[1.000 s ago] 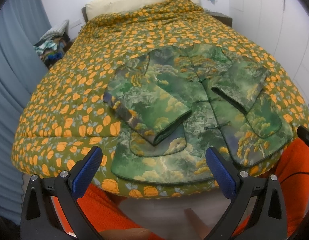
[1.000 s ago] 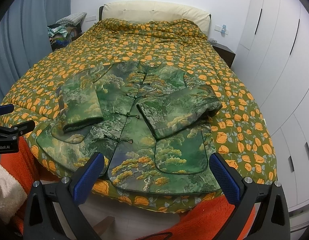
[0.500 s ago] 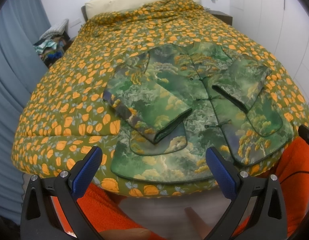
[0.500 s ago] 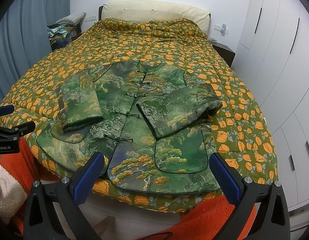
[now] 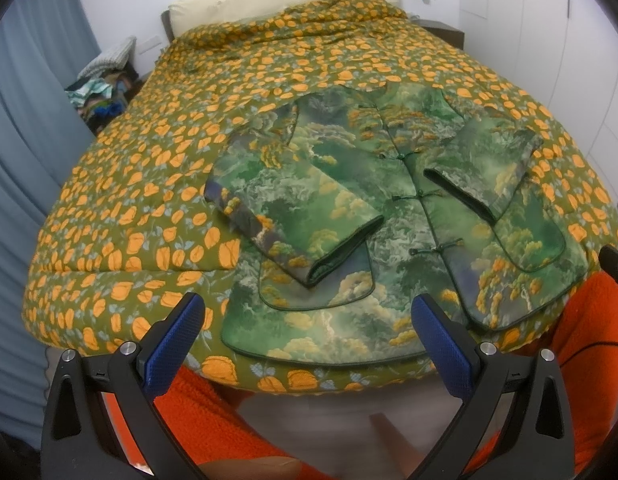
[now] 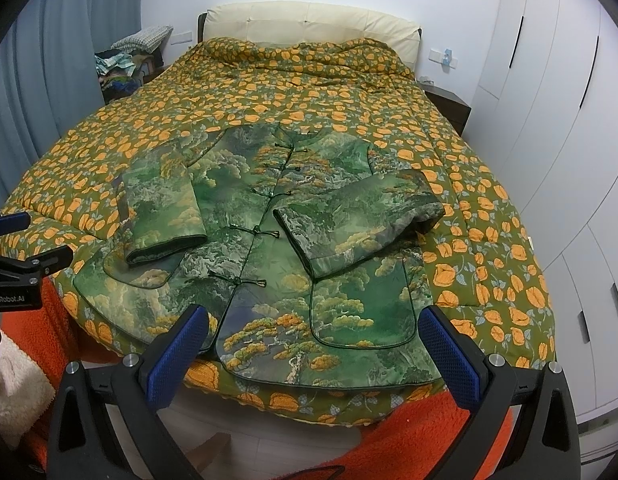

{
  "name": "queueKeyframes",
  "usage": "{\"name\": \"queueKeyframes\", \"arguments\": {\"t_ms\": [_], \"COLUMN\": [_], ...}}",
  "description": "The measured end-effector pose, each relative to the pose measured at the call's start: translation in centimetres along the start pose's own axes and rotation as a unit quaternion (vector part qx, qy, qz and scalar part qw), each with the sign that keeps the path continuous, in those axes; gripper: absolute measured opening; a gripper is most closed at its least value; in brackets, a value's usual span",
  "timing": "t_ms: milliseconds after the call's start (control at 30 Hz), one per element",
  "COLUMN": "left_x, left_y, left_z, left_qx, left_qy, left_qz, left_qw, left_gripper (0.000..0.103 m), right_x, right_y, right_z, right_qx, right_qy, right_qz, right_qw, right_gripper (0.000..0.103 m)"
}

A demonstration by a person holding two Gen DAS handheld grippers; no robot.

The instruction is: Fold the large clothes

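A green jacket (image 5: 389,208) with a tree-and-cloud print and knot buttons lies front up at the foot of the bed; it also shows in the right wrist view (image 6: 269,248). Both sleeves are folded in over the body, the left sleeve (image 5: 293,220) and the right sleeve (image 6: 357,224). My left gripper (image 5: 309,344) is open and empty, just short of the jacket's lower left hem. My right gripper (image 6: 313,356) is open and empty, just short of the lower right hem. The left gripper's side also shows at the left edge of the right wrist view (image 6: 17,256).
The bed carries an olive quilt with orange flowers (image 6: 269,92) and a cream headboard (image 6: 309,24). White wardrobes (image 6: 569,120) stand to the right, a grey curtain (image 5: 13,160) to the left, a clothes pile (image 6: 125,64) by the headboard. Orange fleece (image 6: 429,432) lies below the grippers.
Both grippers have barely shifted; the left wrist view has edged slightly back from the bed. The jacket has not moved.
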State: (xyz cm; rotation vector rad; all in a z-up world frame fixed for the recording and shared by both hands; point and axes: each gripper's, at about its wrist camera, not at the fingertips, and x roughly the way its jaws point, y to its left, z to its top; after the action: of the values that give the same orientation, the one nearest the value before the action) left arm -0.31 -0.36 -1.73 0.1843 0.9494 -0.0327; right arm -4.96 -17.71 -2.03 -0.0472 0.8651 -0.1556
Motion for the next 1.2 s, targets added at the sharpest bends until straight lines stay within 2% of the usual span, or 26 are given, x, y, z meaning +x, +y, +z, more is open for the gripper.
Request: {"name": "queueKeyframes", "arguments": {"t_ms": [233,300,367,433,467,567,667,733,867,933,1000,1067,1100,1167,1200], "left_x": [1.8,2.8,4.5,6.7,8.4,12.9,16.7,18.8,21.8,22.0,21.8,21.3,21.0,20.4,20.0], "left_y": [0.8,1.0,1.3,1.3,1.2,0.0,-1.7,-2.2,-2.2,-2.3,-2.5,-2.2,-1.9,-1.1,-0.8], "left_z": [-0.1,0.0,0.5,1.1,1.5,2.6,3.3,3.9,4.5,4.2,4.0,4.0,4.1,4.5,4.7], "left_qx": [-0.006,0.014,0.057,0.106,0.138,0.212,0.267,0.277,0.253,0.258,0.265,0.26,0.252,0.234,0.23], "left_qy": [0.026,0.023,0.009,0.013,0.027,0.065,0.075,0.083,0.117,0.12,0.117,0.12,0.121,0.118,0.111], "left_qz": [-0.007,-0.005,-0.041,-0.077,-0.104,-0.147,-0.112,-0.105,-0.133,-0.137,-0.137,-0.144,-0.152,-0.163,-0.166], "left_qw": [0.9996,0.9996,0.9975,0.9912,0.9846,0.9639,0.9543,0.9517,0.9511,0.9488,0.9473,0.9473,0.948,0.9511,0.9525], "left_gripper": [0.103,0.103,0.103,0.103,0.103,0.103,0.102,0.102,0.102,0.1,0.088,0.066,0.059,0.021,0.016], "right_x": [0.0,0.1,0.1,0.1,0.1,0.1,0.0,0.0,0.3,0.6,0.9,1.4,1.5,2.0,2.2], "right_y": [0.1,-0.1,0.0,-0.4,-0.4,-0.6,-0.8,-1.0,-1.4,-1.5,-1.4,-1.5,-1.4,-1.1,-0.9], "right_z": [0.0,0.2,0.2,0.3,0.3,0.3,0.2,0.0,-0.4,-0.6,-0.6,-0.6,-0.7,-0.6,-0.5], "right_qx": [0.003,0.005,0.006,0.007,0.008,0.009,0.012,0.016,0.022,0.021,0.021,0.023,0.023,0.021,0.019], "right_qy": [0.0,0.002,0.003,0.004,0.004,0.003,0.002,0.005,0.017,0.022,0.026,0.029,0.029,0.032,0.035], "right_qz": [0.001,0.002,0.003,0.004,0.003,0.002,-0.001,-0.004,-0.006,-0.007,-0.007,-0.004,-0.003,0.0,0.001], "right_qw": [1.0,1.0,1.0,1.0,1.0,1.0,1.0,1.0,1.0,1.0,0.999,0.999,0.999,0.999,0.999], "right_gripper": [0.103,0.103,0.103,0.103,0.103,0.103,0.103,0.103,0.103,0.103,0.103,0.103,0.103,0.103,0.103]}}
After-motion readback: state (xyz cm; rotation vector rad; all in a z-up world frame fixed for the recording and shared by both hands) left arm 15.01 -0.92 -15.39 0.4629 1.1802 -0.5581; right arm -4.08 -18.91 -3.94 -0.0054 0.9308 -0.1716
